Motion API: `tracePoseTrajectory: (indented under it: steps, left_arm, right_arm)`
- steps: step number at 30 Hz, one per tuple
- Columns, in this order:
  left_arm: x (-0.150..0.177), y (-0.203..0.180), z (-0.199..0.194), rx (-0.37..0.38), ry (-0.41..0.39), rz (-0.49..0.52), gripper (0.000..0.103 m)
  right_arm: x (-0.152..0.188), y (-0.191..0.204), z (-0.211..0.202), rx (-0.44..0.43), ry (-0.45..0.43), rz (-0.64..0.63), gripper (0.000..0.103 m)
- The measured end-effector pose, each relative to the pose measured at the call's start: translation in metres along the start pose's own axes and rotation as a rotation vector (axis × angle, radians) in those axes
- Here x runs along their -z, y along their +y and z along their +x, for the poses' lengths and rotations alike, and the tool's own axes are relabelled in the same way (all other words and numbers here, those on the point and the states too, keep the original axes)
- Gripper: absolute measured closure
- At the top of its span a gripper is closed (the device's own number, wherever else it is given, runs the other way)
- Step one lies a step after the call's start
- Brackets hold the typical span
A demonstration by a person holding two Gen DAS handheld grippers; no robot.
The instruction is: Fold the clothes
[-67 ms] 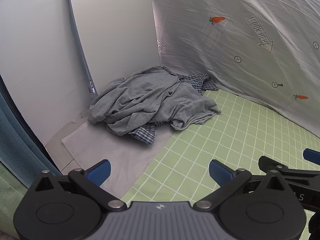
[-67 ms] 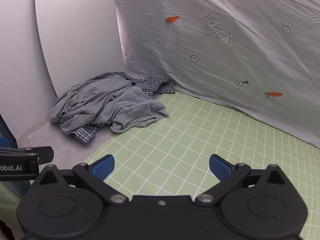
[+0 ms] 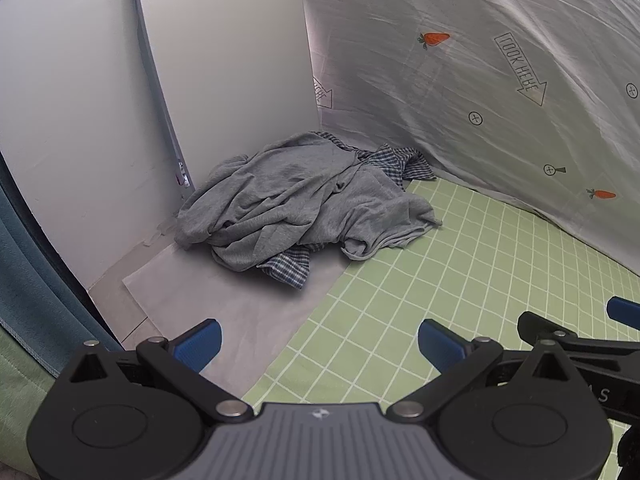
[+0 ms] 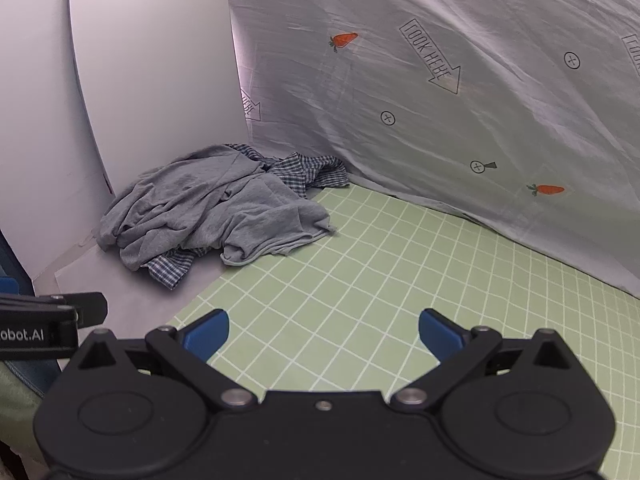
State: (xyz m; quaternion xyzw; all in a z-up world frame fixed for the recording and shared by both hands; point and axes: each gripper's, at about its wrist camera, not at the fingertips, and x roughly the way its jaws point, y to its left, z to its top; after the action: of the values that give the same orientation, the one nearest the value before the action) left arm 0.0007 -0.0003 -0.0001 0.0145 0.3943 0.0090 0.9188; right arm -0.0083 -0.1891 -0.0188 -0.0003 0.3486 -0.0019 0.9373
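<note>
Change: almost nothing differs from the pictures a moment ago; the pile and both tongs keep nearly the same places.
Clothes: a grey shirt point(image 3: 296, 200) lies crumpled on top of a checked shirt point(image 3: 290, 268), in the far left corner of the surface, against the white panels point(image 3: 224, 60).
Pile base: it sits partly on a grey sheet point(image 3: 240, 312) and partly on the green grid cloth point(image 4: 380, 280).
Left tongs point(image 3: 318, 344): wide, holding nothing, well apart from the pile.
Right tongs point(image 4: 322, 330): wide too, empty, over the bare green cloth.
Backdrop: a printed sheet point(image 4: 440, 80) hangs along the far edge.
Meaning: I judge that folding is not yet begun; the first step is to reach the grey shirt and pull it free.
</note>
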Motion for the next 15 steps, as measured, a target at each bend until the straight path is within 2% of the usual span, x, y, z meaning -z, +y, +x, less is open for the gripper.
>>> tracePoseTrajectory:
  steps: [6,15]
  left_arm:
    - [-0.001,-0.002,0.002,0.005,-0.005,0.001,0.000]
    - [0.000,-0.009,0.009,-0.001,-0.001,0.009,0.000]
  right_arm:
    - [-0.001,0.010,0.000,0.003,0.001,-0.010,0.001]
    - [0.002,-0.004,0.005,-0.006,-0.009,-0.014,0.001]
